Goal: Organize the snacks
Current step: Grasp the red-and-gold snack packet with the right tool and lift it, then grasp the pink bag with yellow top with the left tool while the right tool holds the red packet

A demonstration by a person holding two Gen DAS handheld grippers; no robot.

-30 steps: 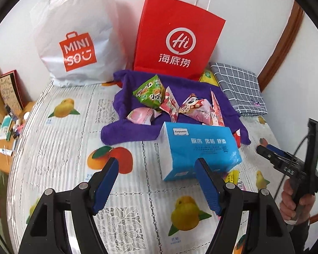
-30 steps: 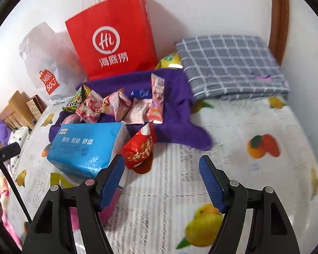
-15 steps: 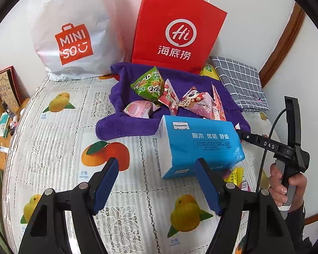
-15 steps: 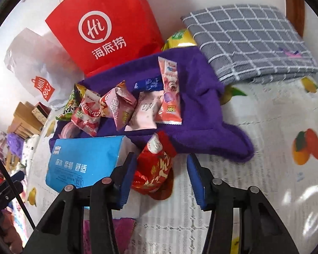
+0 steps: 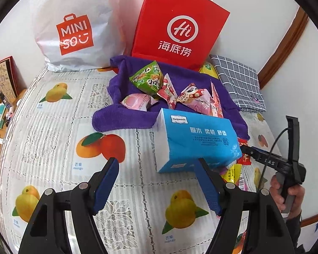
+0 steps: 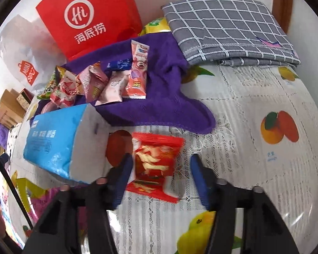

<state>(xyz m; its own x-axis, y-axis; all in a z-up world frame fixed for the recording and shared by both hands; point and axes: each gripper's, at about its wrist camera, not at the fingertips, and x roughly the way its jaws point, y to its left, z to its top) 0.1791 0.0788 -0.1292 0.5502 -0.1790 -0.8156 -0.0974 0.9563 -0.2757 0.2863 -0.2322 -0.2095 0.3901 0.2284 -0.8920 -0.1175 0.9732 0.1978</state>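
Left view: left gripper (image 5: pixel 156 182) hangs half open, empty, over fruit-print tablecloth (image 5: pixel 53 148); tissue pack (image 5: pixel 197 141) just ahead; snack pile (image 5: pixel 169 93) on purple towel (image 5: pixel 120 118), probably sorting spot.

Right view: right gripper (image 6: pixel 161 177) jaws opening, straddling red snack packet (image 6: pixel 156 165) on cloth; left pad touching, no grip. Shopping bags against wall.

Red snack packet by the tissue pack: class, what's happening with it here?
A person works two handheld grippers over a fruit-print tablecloth. The right gripper straddles the red snack packet, its jaws opening, not clamped. The left gripper hovers open near the blue tissue pack. Other snacks lie on the purple towel.
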